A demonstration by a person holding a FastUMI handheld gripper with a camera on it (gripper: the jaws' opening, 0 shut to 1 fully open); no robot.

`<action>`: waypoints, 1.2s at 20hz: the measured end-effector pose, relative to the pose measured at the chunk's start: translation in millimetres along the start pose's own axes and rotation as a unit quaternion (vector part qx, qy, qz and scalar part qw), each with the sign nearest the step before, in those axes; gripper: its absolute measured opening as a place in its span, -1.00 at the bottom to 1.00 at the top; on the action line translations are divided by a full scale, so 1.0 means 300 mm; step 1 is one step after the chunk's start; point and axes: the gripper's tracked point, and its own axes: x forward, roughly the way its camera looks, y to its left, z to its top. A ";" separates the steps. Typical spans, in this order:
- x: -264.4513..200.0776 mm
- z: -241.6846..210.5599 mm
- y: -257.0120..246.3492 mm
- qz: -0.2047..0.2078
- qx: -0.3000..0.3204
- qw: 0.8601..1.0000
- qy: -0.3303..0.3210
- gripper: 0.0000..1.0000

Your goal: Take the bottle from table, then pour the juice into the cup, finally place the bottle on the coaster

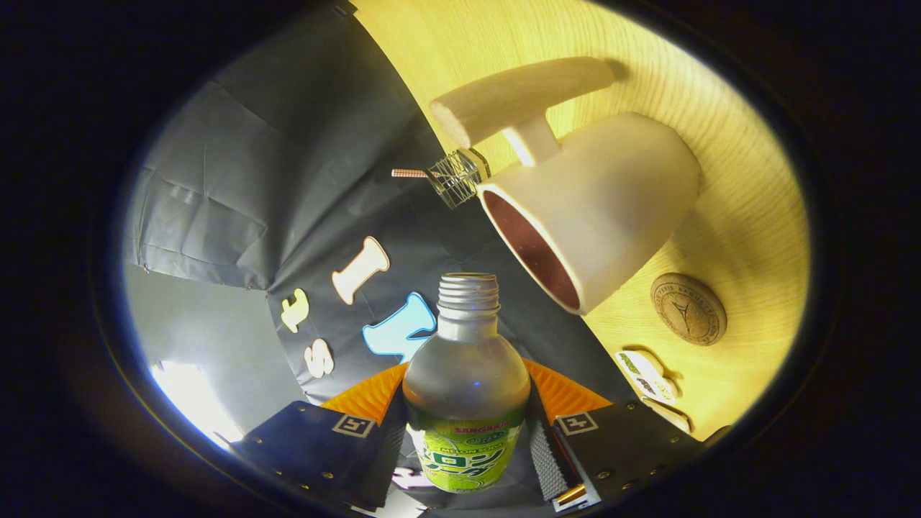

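A clear bottle [466, 381] with a green label and an uncapped threaded neck sits between my fingers, and my gripper [466, 439] is shut on its body. The whole view is rolled, so the wooden table [748, 216] stands tilted beside the bottle. A white cup [611, 201] with a long handle and a dark reddish inside stands on that table, its mouth just beyond the bottle's neck. The bottle's mouth is close to the cup's rim but apart from it. A round cork coaster [688, 309] lies on the table past the cup.
A small wire holder with a striped stick [455, 176] stands by the cup's rim. A small labelled item [645, 374] lies on the table near the coaster. Black cloth forms the booth wall [288, 180] behind.
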 end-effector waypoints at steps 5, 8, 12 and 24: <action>0.004 0.001 -0.006 -0.001 -0.015 1.000 -0.001 0.52; 0.005 -0.015 -0.012 -0.008 -0.053 0.999 0.004 0.53; 0.012 -0.053 -0.017 -0.025 -0.145 0.989 0.021 0.53; 0.019 -0.201 0.067 -0.045 -0.446 0.891 0.065 0.53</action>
